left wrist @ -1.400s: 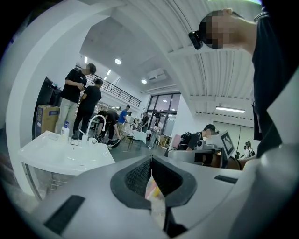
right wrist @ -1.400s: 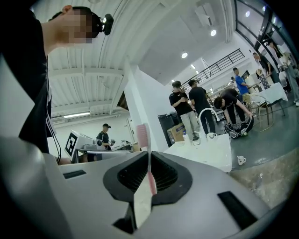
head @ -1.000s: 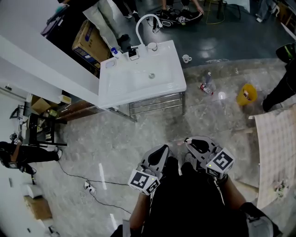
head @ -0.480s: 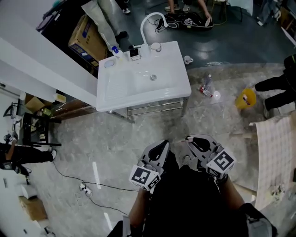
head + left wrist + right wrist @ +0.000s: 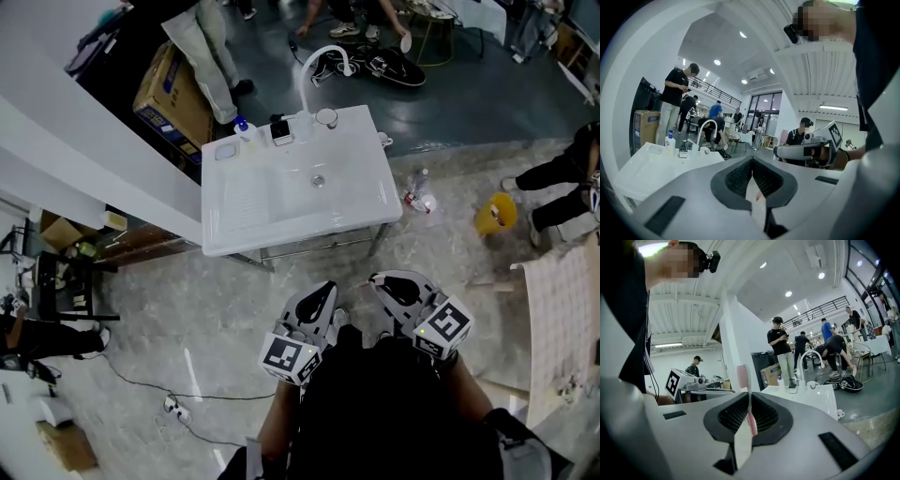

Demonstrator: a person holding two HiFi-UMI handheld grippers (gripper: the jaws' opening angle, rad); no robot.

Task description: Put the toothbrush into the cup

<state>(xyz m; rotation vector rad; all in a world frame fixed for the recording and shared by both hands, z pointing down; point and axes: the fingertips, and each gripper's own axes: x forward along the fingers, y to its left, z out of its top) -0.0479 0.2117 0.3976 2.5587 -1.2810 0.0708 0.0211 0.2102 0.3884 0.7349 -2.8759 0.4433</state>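
Item one: my right gripper [image 5: 749, 401], clenched on a pink plastic toothbrush [image 5: 742, 377], which stands upright between the dark ribbed pads with its bristle head above the jaws. Item two: my left gripper [image 5: 751, 165], jaws pressed together with nothing between them. In the head view both grippers are close to my body over the grey marbled floor [image 5: 216, 309], the left gripper [image 5: 321, 292] just beside the right gripper [image 5: 390, 283]. Item three: a white rectangular washbasin on a metal frame [image 5: 281, 202], ahead of both grippers and well apart from them. Item four: a small pale round cup [image 5: 325, 117], standing on the basin's far rim just beside the base of the white curved faucet [image 5: 322, 58]. Item five: a white pump bottle with a blue top [image 5: 243, 127], on the same rim, to the left of the faucet.
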